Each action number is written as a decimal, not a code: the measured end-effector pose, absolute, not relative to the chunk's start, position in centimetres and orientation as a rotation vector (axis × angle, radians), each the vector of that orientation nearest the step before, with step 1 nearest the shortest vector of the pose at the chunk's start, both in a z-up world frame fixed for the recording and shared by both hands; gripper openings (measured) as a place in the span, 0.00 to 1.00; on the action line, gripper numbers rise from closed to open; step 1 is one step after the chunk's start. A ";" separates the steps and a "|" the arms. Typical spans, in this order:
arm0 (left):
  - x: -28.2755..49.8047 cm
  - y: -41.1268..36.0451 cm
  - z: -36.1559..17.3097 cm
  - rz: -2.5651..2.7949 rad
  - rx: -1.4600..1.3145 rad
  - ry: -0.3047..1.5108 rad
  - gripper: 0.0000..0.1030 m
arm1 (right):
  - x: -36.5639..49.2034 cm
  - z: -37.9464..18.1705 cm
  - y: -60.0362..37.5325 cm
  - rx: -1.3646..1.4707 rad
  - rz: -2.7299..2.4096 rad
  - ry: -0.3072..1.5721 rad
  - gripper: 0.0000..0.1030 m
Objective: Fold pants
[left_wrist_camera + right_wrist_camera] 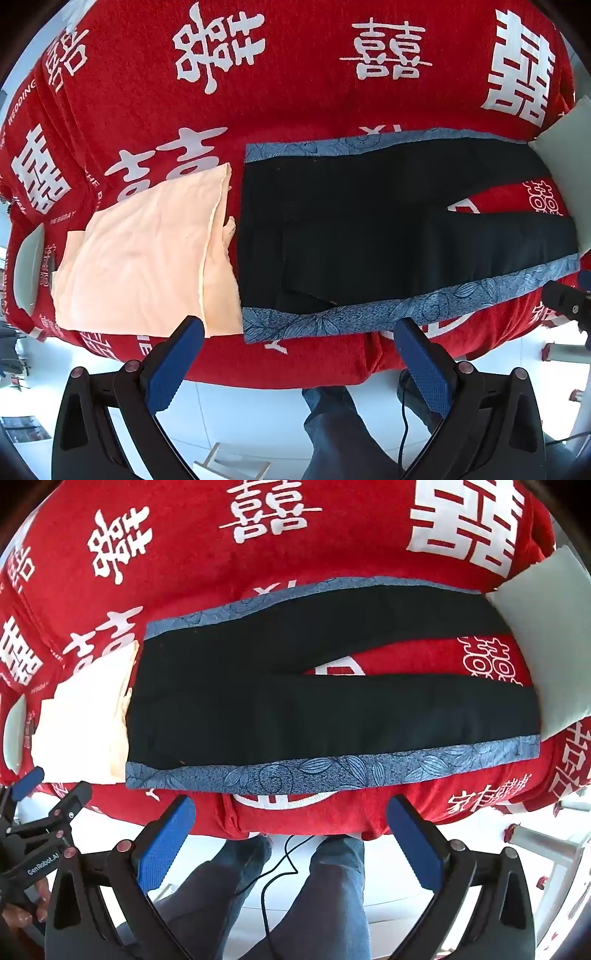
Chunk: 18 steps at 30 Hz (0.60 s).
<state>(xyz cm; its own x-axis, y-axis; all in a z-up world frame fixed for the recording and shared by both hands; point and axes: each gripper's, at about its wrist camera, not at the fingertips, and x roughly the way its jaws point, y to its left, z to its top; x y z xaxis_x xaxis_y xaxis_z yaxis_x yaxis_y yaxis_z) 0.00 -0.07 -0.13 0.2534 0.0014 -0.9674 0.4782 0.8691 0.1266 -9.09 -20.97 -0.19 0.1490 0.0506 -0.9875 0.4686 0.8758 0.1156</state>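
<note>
Pants black, blue patterned side bands, spread flat on red blanket covering table. Long axis runs left-right across both views; waist end at left touching peach cloth, leg ends at right by pale cushion, legs parted in narrow V. Step in hand: judged pre-fold, no crease made yet. Next move likely needs both tools down onto near band edge. Left gripper jaws wide apart, empty, above near edge. Right gripper likewise spread, holding nothing.
</note>
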 end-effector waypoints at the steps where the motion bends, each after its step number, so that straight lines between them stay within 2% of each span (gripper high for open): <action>1: 0.0 -0.1 -0.2 -0.338 0.439 1.288 1.00 | -9.1 -0.2 -21.0 0.447 -0.320 1.402 1.00; 18: -0.2 -1.6 1.6 -0.412 0.438 1.236 1.00 | -8.0 0.8 -20.2 0.356 -0.293 1.396 1.00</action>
